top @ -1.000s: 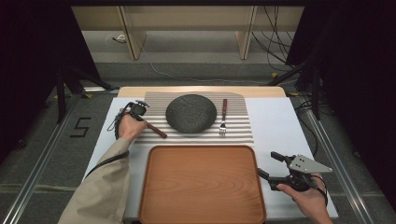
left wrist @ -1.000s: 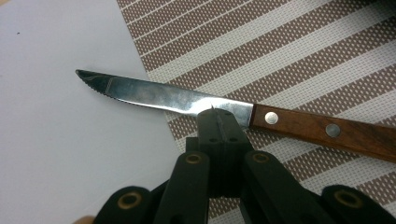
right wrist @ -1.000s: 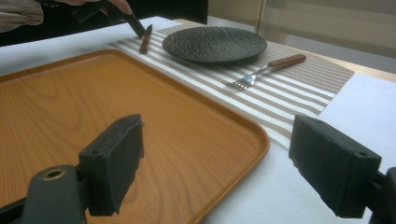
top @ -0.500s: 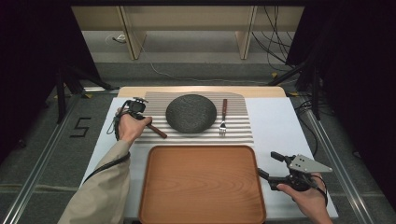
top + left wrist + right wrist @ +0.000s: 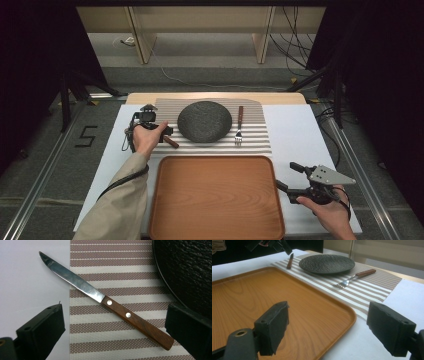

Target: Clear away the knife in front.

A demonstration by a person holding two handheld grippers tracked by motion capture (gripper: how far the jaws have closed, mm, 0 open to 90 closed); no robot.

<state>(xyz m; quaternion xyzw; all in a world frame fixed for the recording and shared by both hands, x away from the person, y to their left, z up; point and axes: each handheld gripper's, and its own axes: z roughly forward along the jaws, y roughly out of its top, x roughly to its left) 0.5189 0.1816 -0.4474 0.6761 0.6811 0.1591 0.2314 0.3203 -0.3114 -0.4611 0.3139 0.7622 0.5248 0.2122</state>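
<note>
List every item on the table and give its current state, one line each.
Wooden-handled steak knife: flat on striped placemat, released.
Dark round plate: empty.
Wooden-handled fork: lying right of plate.
Orange wooden tray: empty.
Left gripper: just opened.
Right gripper: open.

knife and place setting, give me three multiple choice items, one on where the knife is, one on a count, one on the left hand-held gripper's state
1. Where does the knife lie?
A. on the tray
B. on the striped mat left of the plate
C. on the plate

2. How many rivets show in the knife's handle?
A. two
B. four
C. none

3. What is the left hand-held gripper doing?
A. clamped on the fork
B. clamped on the knife
C. open above the knife

Answers:
1. B, it rests on the striped mat beside the plate.
2. A, two pale rivets show.
3. C, its jaws have just been opening and stand apart, either side of the handle, without touching it.
</note>
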